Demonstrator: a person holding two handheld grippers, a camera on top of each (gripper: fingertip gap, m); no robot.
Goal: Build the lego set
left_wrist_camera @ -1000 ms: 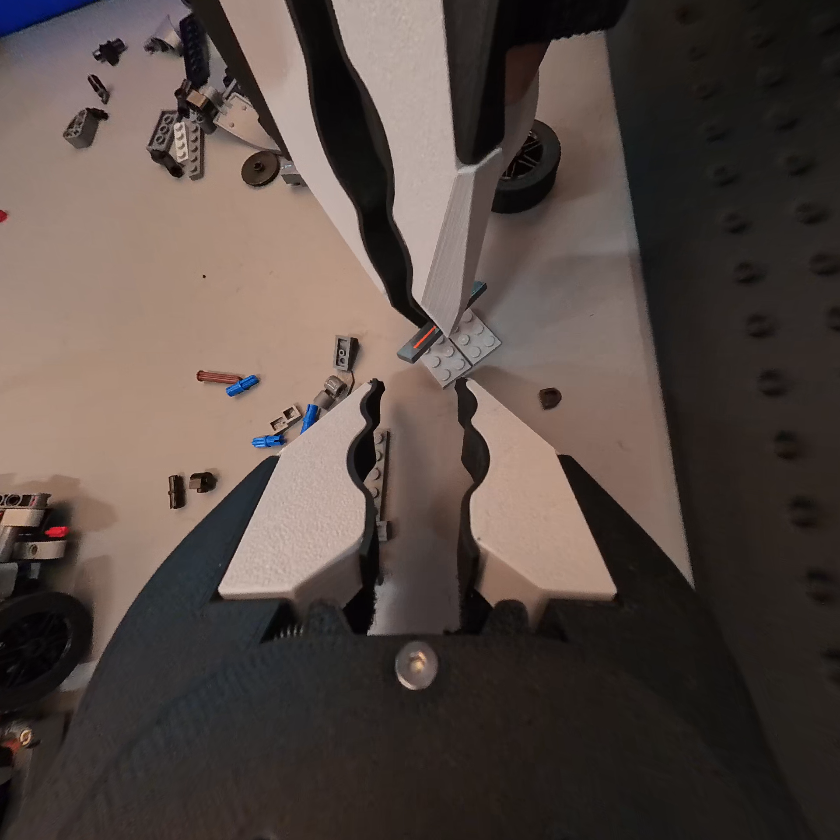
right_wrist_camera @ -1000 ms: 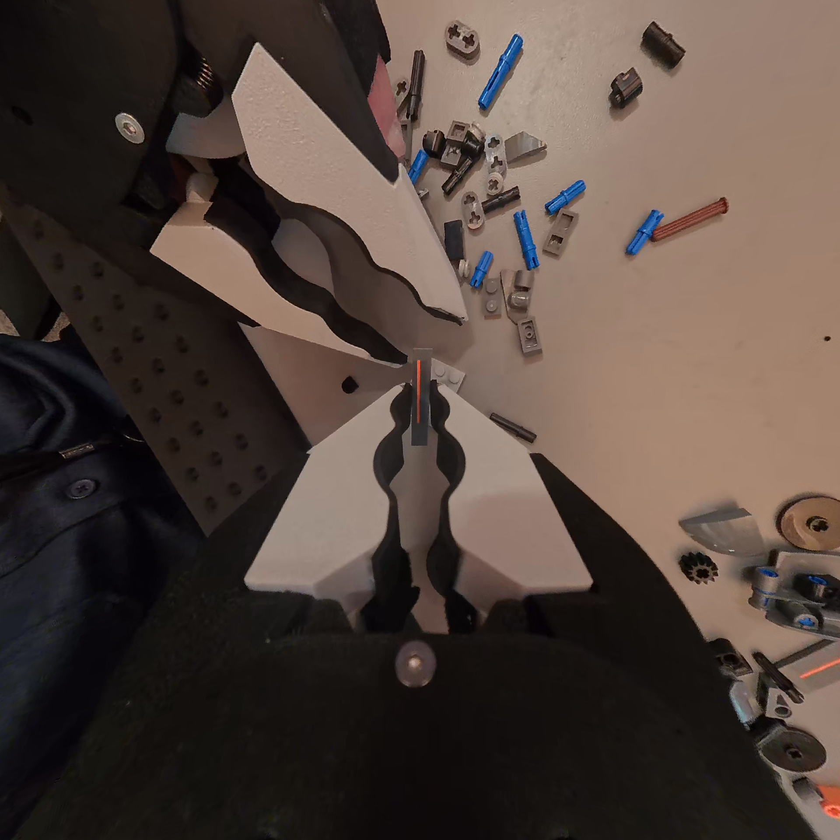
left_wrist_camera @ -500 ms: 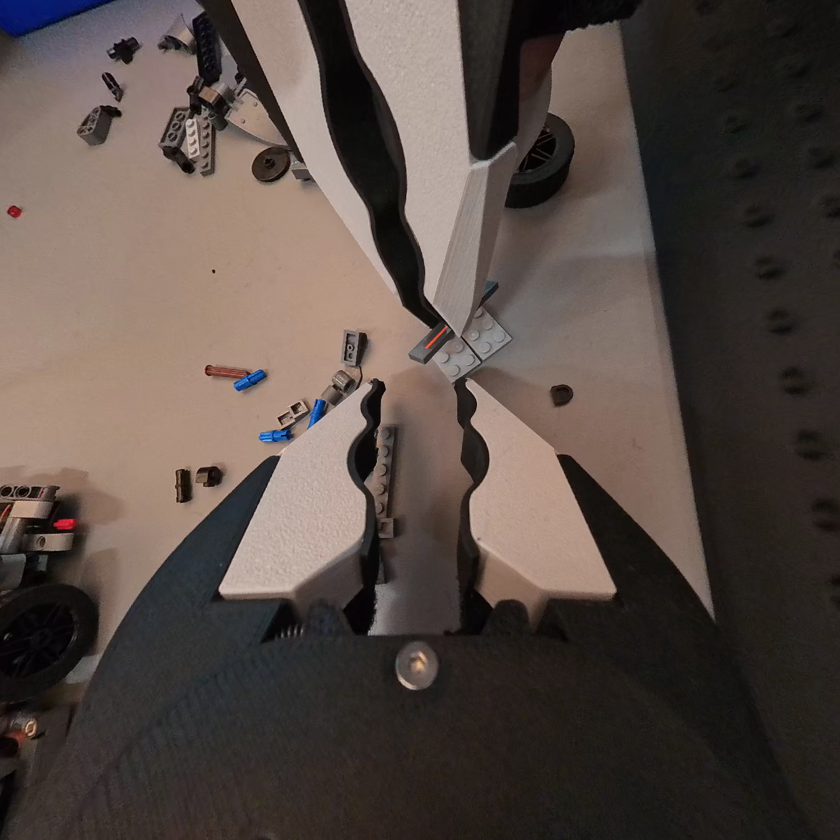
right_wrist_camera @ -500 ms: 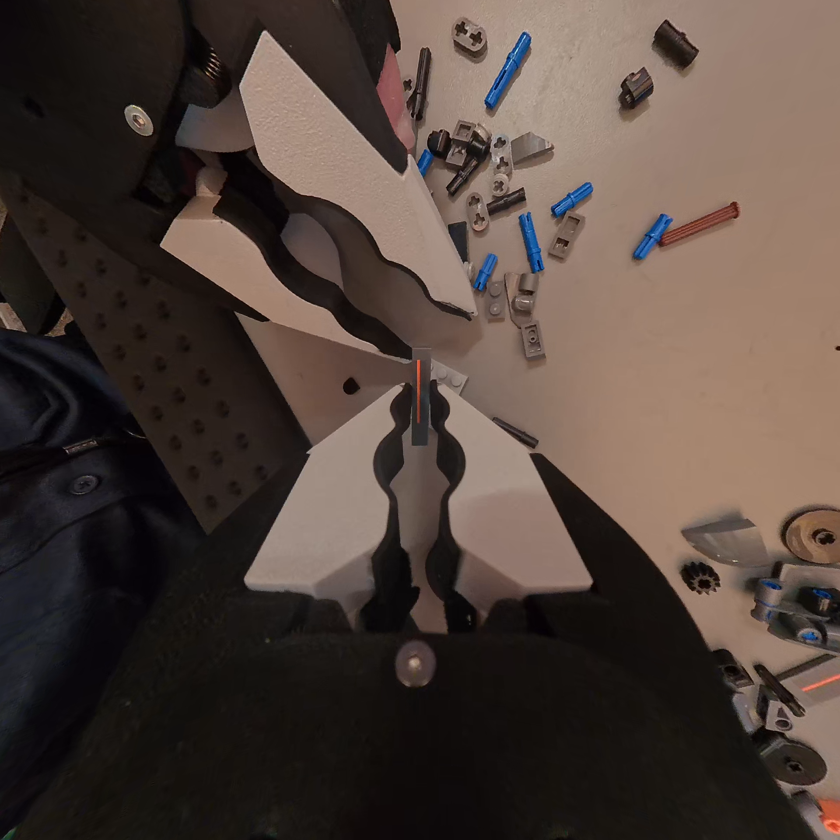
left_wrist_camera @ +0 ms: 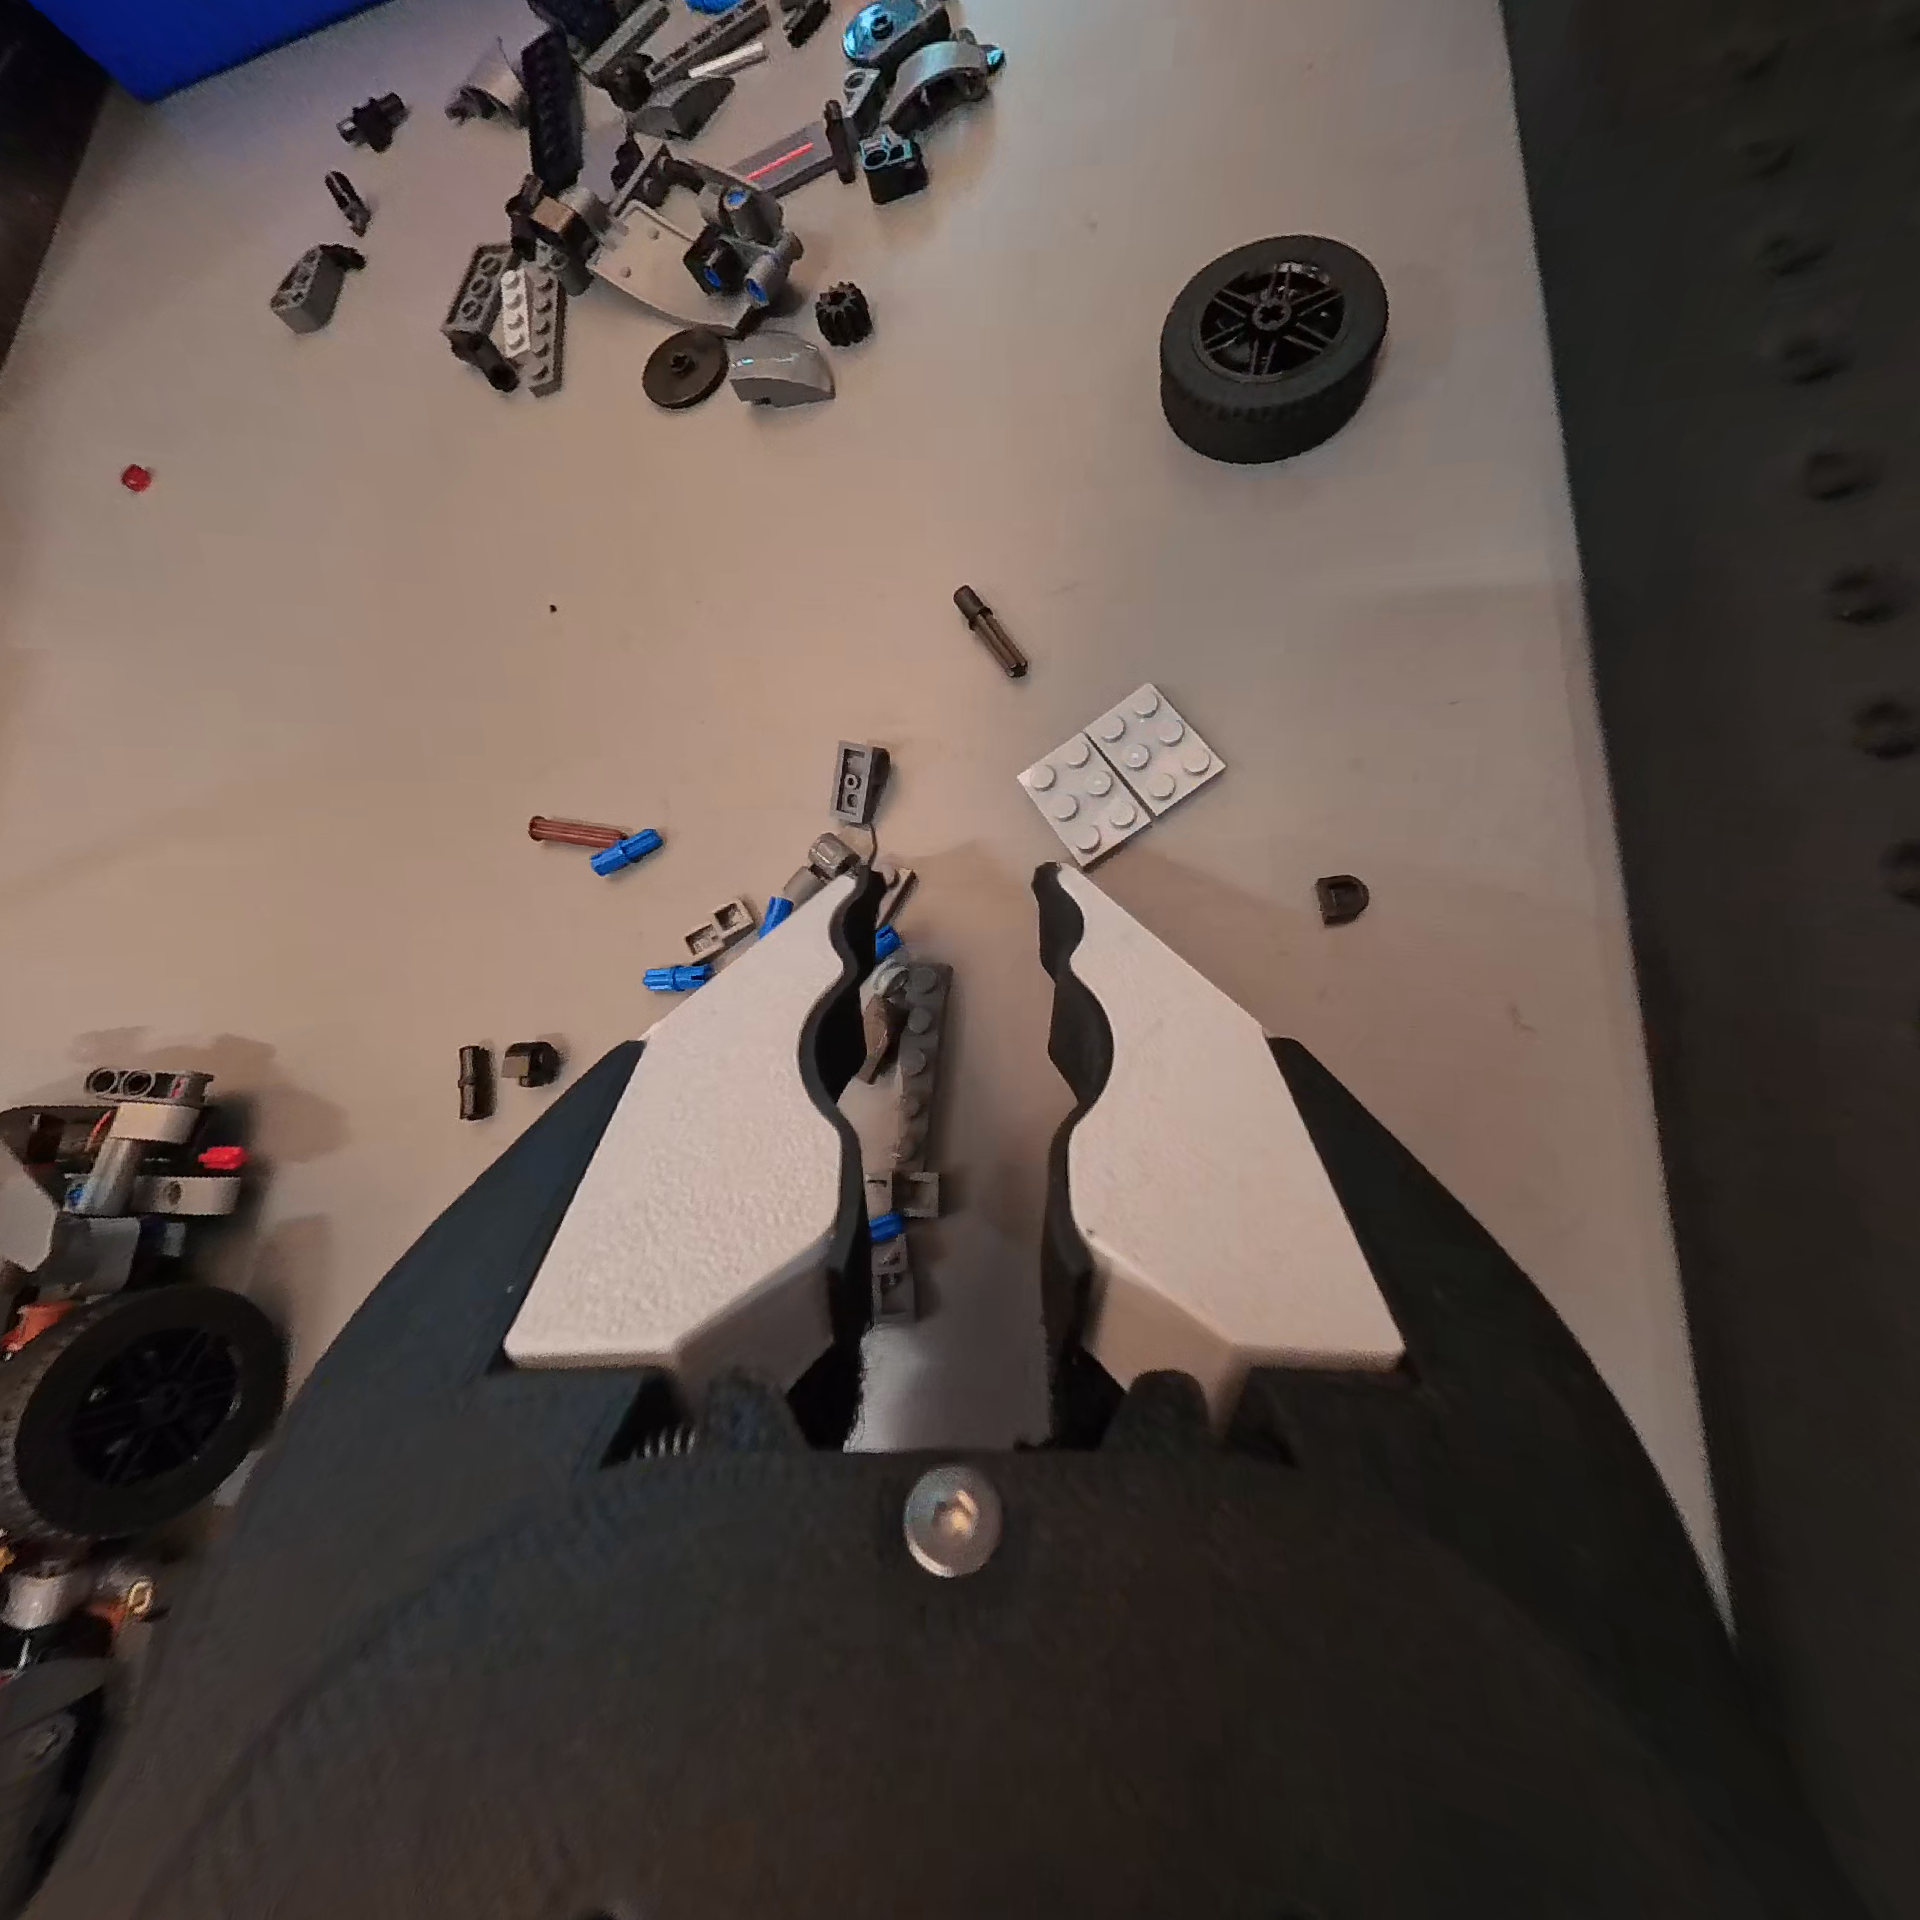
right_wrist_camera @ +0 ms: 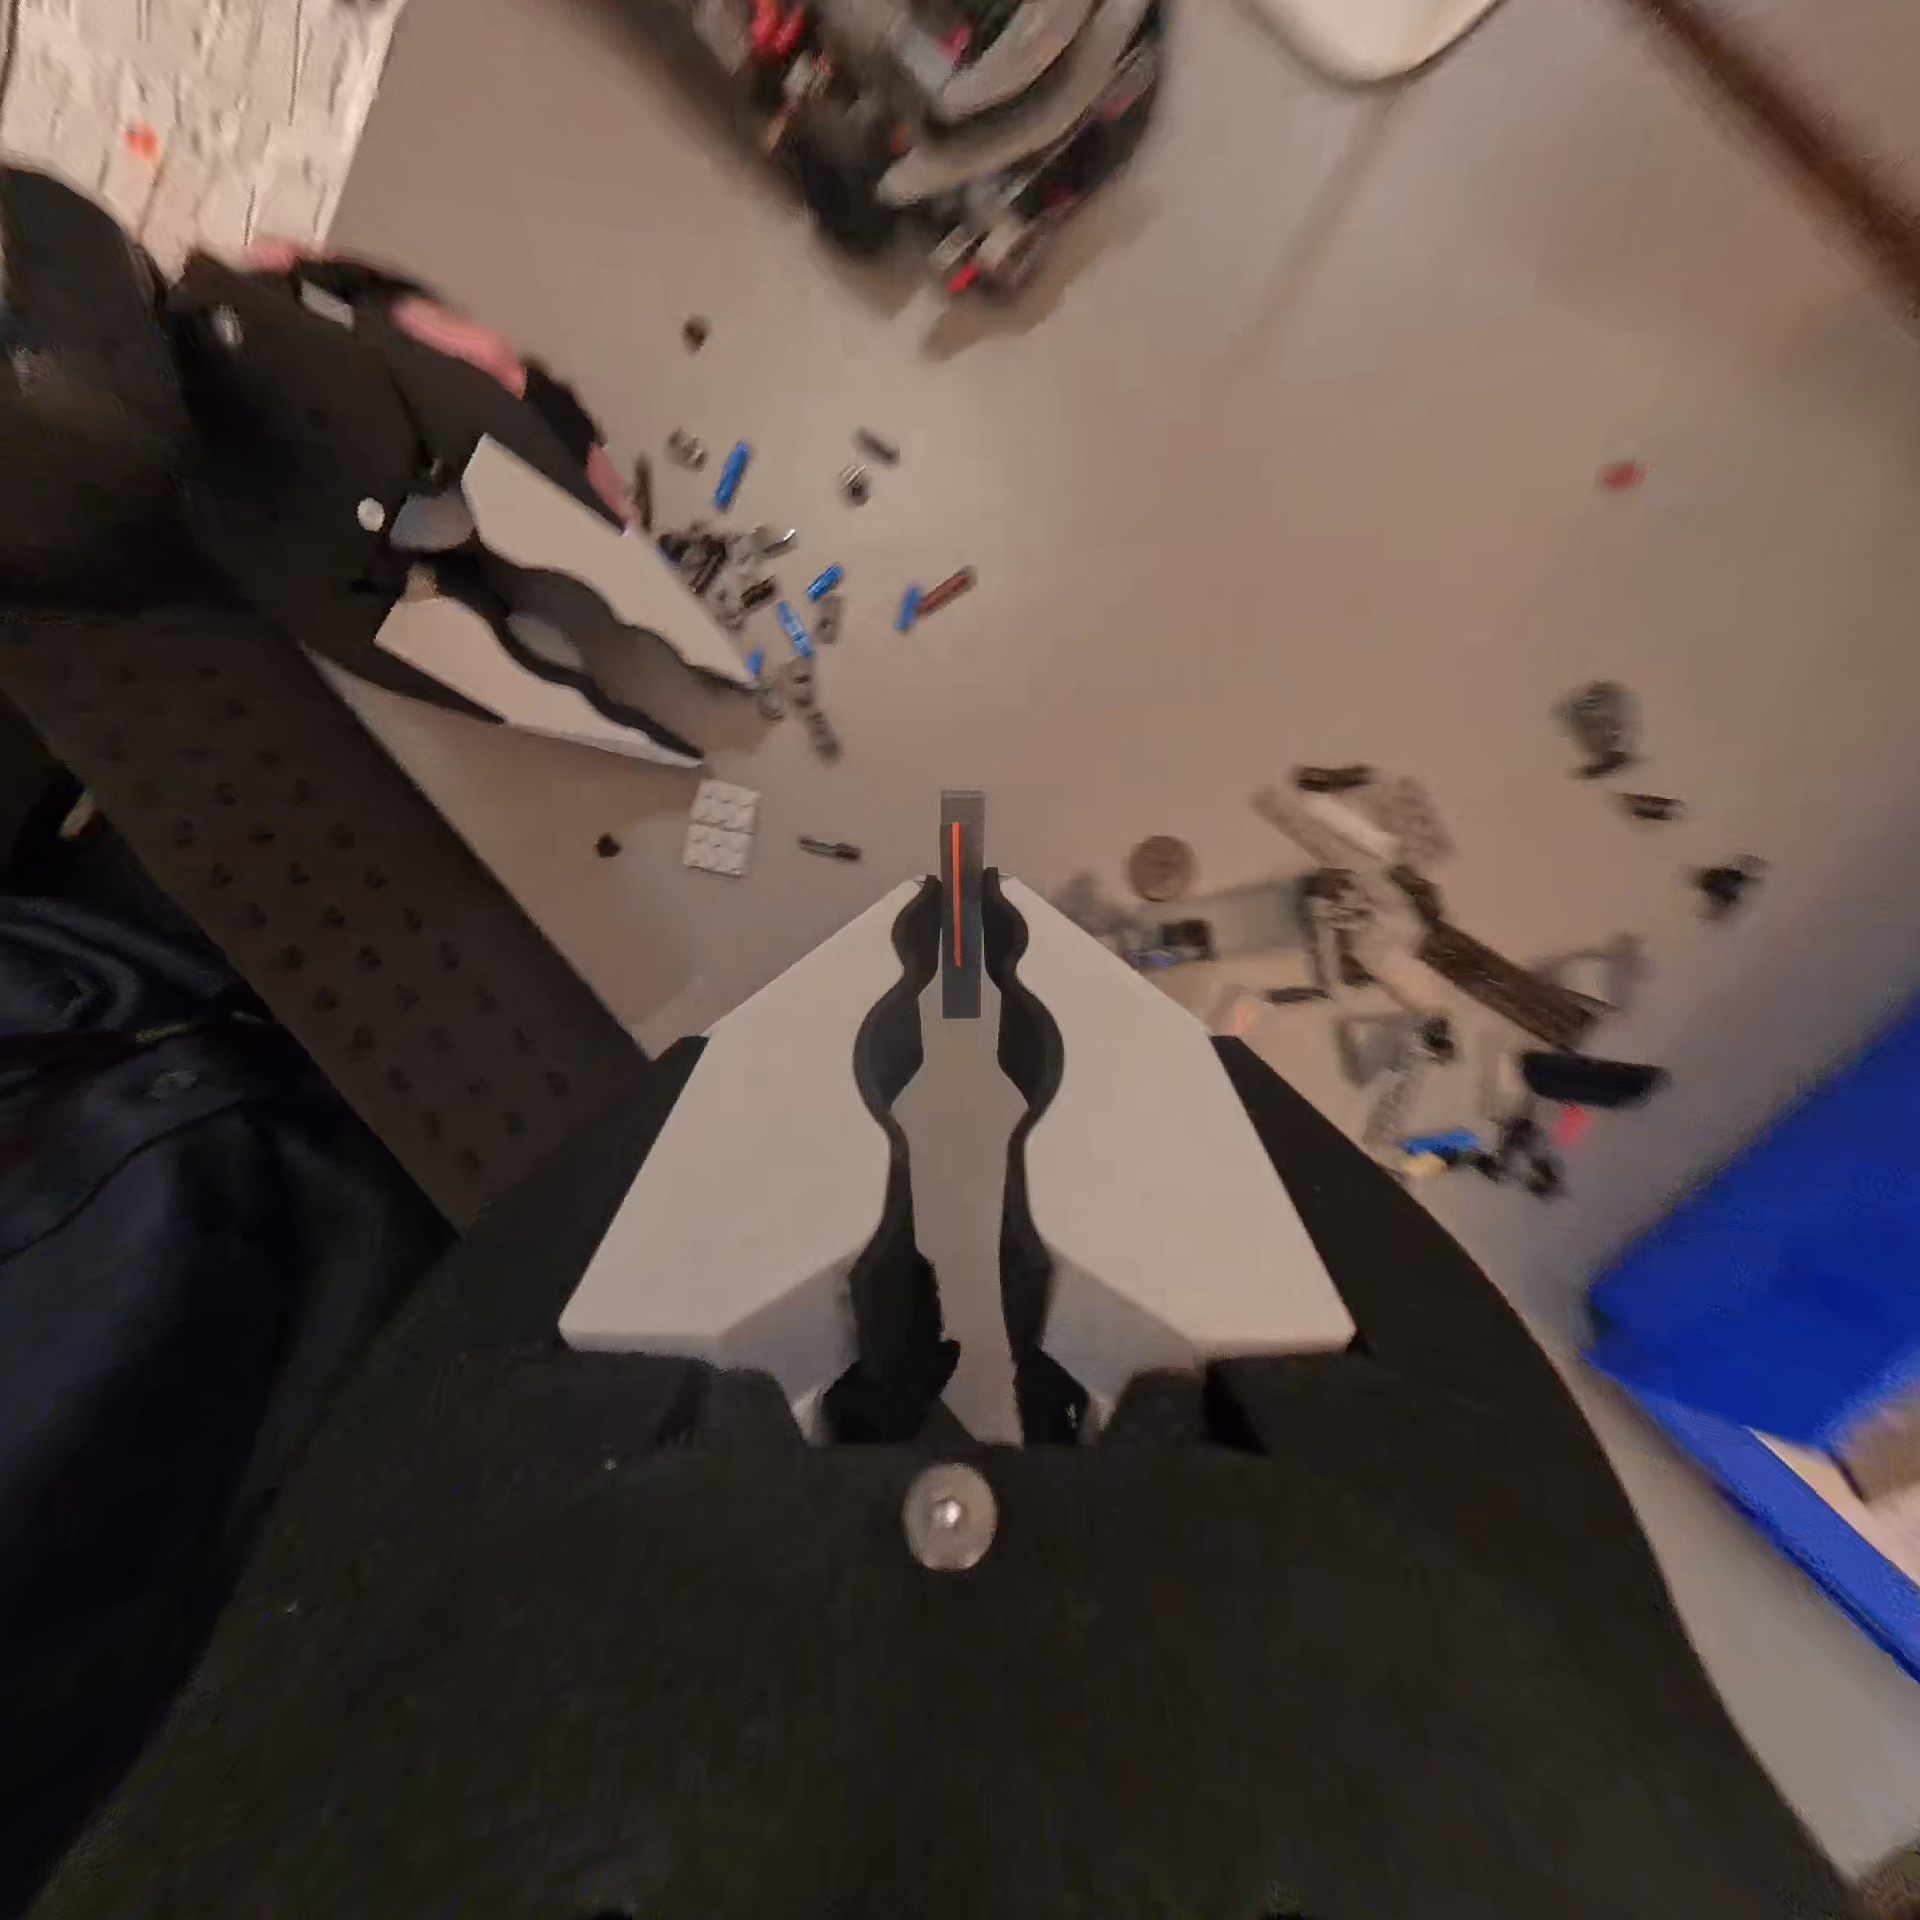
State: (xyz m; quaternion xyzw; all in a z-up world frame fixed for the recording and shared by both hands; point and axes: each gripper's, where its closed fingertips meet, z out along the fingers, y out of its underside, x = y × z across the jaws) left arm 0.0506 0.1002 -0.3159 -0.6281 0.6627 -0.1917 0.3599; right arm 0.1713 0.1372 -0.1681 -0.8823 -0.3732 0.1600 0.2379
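My right gripper (right_wrist_camera: 958, 883) is shut on a dark grey tile with an orange stripe (right_wrist_camera: 960, 904) and holds it high above the table. Two light grey studded plates (left_wrist_camera: 1122, 773) lie side by side on the beige table, just beyond my left gripper (left_wrist_camera: 951, 873), which is open and empty. The plates also show in the right wrist view (right_wrist_camera: 721, 828), below the left gripper (right_wrist_camera: 717, 717). A long grey plate (left_wrist_camera: 916, 1060) lies on the table between the left gripper's fingers.
A black wheel (left_wrist_camera: 1273, 348) stands at the far right. Piles of loose grey, black and blue pieces (left_wrist_camera: 644, 218) lie at the back. A partly built car (left_wrist_camera: 114, 1299) sits left. A blue bin (right_wrist_camera: 1787, 1278) is at the right. A dark perforated board (left_wrist_camera: 1766, 831) borders the table. The left gripper's tips are roughly 20 centimetres from the right gripper's.
My right gripper has lifted up and away from the grey plates, still holding the striped tile, and has left the left wrist view. The left gripper stays open beside the plates.
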